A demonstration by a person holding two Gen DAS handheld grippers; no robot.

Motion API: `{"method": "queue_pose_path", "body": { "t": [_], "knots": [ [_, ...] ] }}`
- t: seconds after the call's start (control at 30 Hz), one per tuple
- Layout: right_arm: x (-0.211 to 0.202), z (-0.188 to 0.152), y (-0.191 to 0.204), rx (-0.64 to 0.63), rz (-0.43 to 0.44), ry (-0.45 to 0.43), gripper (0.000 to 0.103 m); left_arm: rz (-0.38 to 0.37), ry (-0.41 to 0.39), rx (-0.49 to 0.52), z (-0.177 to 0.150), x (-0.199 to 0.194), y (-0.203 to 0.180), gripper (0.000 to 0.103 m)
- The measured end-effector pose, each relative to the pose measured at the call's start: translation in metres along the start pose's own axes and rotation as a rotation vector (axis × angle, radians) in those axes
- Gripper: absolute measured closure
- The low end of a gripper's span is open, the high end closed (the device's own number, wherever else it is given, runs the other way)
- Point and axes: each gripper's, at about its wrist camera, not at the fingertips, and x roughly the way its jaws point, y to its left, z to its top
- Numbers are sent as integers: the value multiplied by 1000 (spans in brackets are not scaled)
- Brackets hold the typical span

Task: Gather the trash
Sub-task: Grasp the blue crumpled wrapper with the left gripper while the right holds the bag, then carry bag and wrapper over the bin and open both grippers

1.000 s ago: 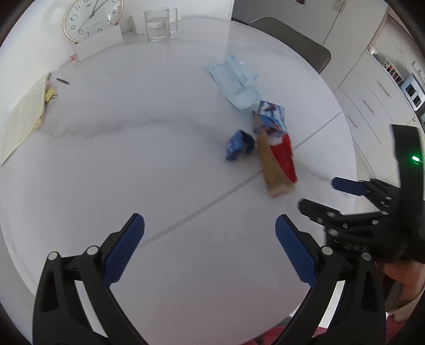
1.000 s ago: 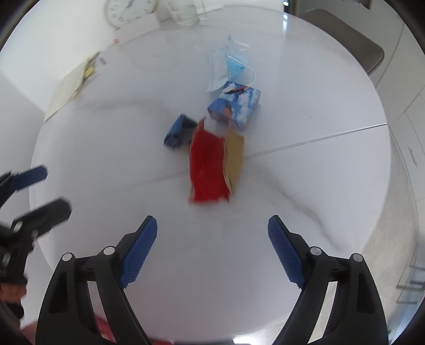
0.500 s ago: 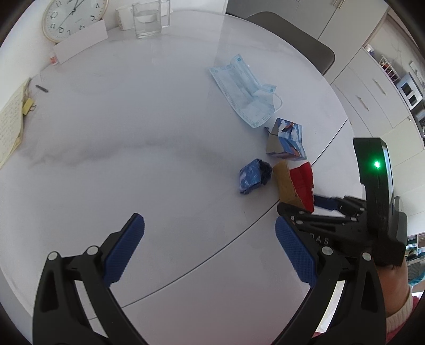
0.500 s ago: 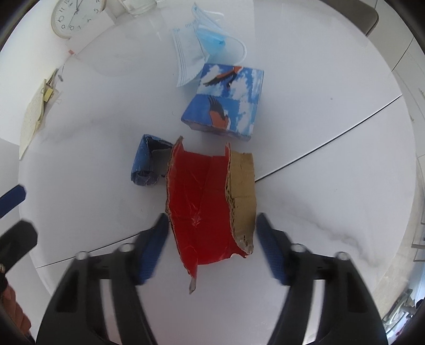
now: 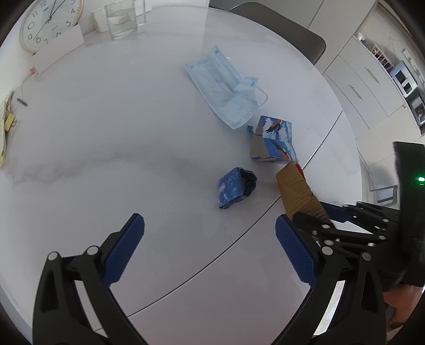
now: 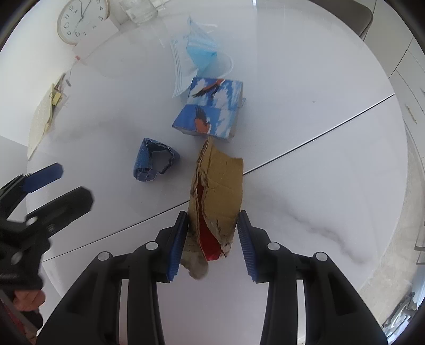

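Observation:
Torn cardboard (image 6: 220, 180), brown outside and red inside, stands folded between the blue pads of my right gripper (image 6: 212, 216). Its jaws are closing and both pads press the piece. The left wrist view shows the same cardboard (image 5: 297, 188) with my right gripper (image 5: 318, 212) on its near end. My left gripper (image 5: 209, 223) hangs open over the white table (image 5: 106, 148), just short of a crumpled blue wrapper (image 5: 235, 187). Beyond lie a small box with bird pictures (image 5: 276, 140) and a blue face mask (image 5: 223, 87). Nothing is between the left pads.
At the table's far edge stand a wall clock (image 5: 49, 22), a glass of water (image 5: 120, 21) and a white card (image 5: 57, 50). A notepad (image 6: 42, 116) lies at the left edge. A grey chair (image 5: 292, 31) and white cabinets (image 5: 356, 87) lie beyond.
My right gripper came down over the flat cardboard and closed, folding it up between the pads. My left gripper moved nearer the blue wrapper and lower over the table.

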Motion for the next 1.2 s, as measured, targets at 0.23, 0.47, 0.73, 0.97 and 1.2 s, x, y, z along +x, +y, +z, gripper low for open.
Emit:
{"method": "queue_pose_path", "body": {
  "t": [0.23,0.47,0.73,0.97,1.2],
  "knots": [
    [-29,-10,-9,-17,-42,-39,64,-4,19,26,8,22,-8,8],
    [-35,-16,-15,18,-41,-47,65,7,54,68,15,56,-28,8],
    [-42,-24,-22,54,-35,-64,65,60,61,72,18,81,-41,49],
    [-44,-26,-20,50,-23,-74,65,51,37,63,16,70,-36,70],
    [-51,-38,-8,19,16,-85,65,74,-16,56,-4,22,-38,71]
  ]
}}
